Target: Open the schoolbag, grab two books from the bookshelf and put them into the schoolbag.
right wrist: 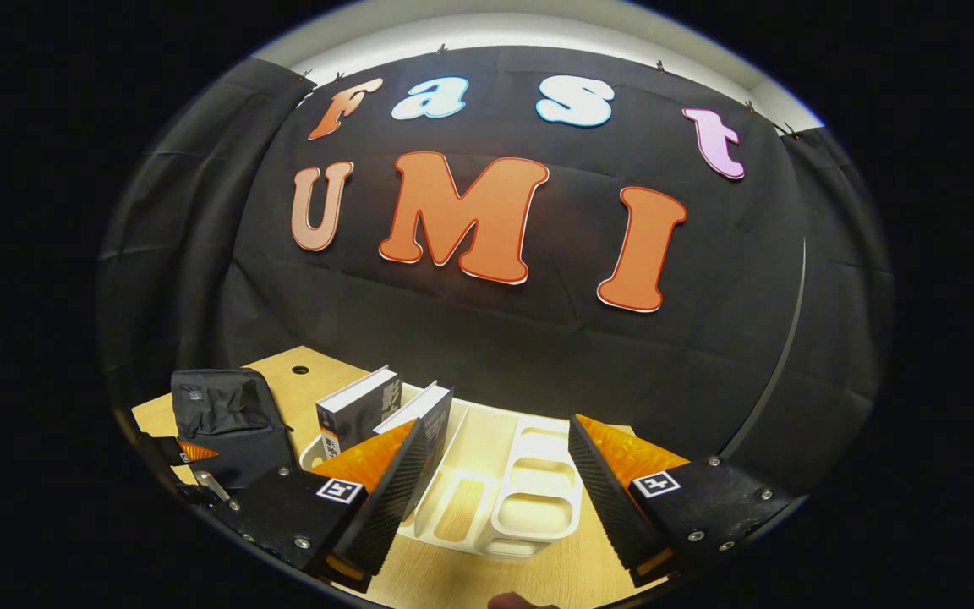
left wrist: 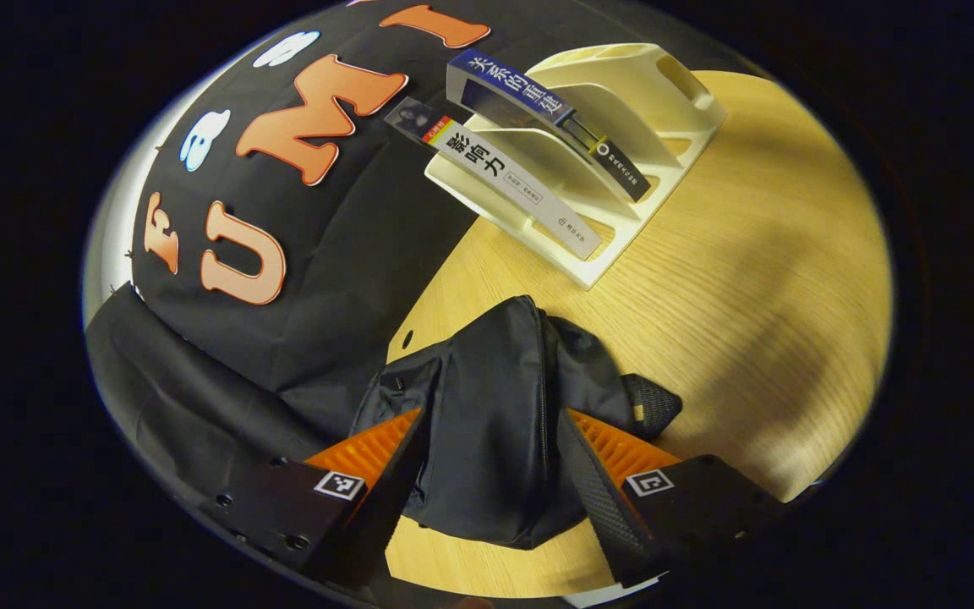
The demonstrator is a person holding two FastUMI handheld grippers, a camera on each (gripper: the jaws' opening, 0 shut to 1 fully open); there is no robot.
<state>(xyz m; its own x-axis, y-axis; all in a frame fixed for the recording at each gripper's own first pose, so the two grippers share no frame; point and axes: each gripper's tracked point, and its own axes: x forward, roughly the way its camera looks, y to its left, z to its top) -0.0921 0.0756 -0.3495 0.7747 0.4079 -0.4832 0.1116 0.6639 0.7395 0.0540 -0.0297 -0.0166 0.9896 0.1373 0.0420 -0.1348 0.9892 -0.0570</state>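
My left tool (left wrist: 491, 474) is spread, fingers astride the schoolbag (left wrist: 495, 423), not pinching; zip runs 12–6 btwn them. Right tool (right wrist: 491, 491) spread, empty. Bookshelf (right wrist: 529, 499) right ahead on surface, two books (right wrist: 385, 410) at 11, so right's nearer them.

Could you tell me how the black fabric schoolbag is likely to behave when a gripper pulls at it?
The black fabric schoolbag looks soft and slumped, so it will probably fold rather than hold shape. It lies unanchored on the light wooden table, so it may drag along. The left gripper, open around it, could likely pin it.
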